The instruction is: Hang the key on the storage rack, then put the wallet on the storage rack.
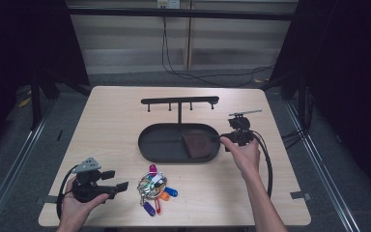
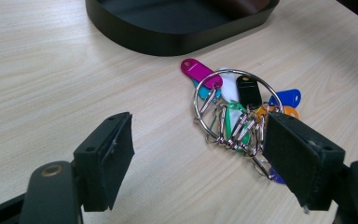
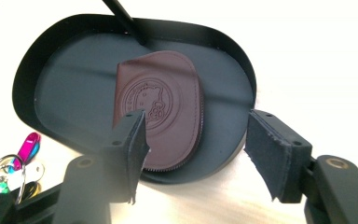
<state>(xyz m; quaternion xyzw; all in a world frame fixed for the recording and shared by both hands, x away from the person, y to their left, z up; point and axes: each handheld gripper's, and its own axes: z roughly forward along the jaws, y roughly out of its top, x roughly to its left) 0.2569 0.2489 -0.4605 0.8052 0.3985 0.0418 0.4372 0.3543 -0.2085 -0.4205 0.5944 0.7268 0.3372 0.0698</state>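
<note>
One brown leather pouch lies flat in the right end of one black oval tray on the bench. The right gripper hangs over the tray's near rim, jaws apart and empty. The left gripper, wide open and empty, points at one key ring carrying perhaps seven coloured tags; some overlap. One black rack with four pegs rises behind the tray.
</note>
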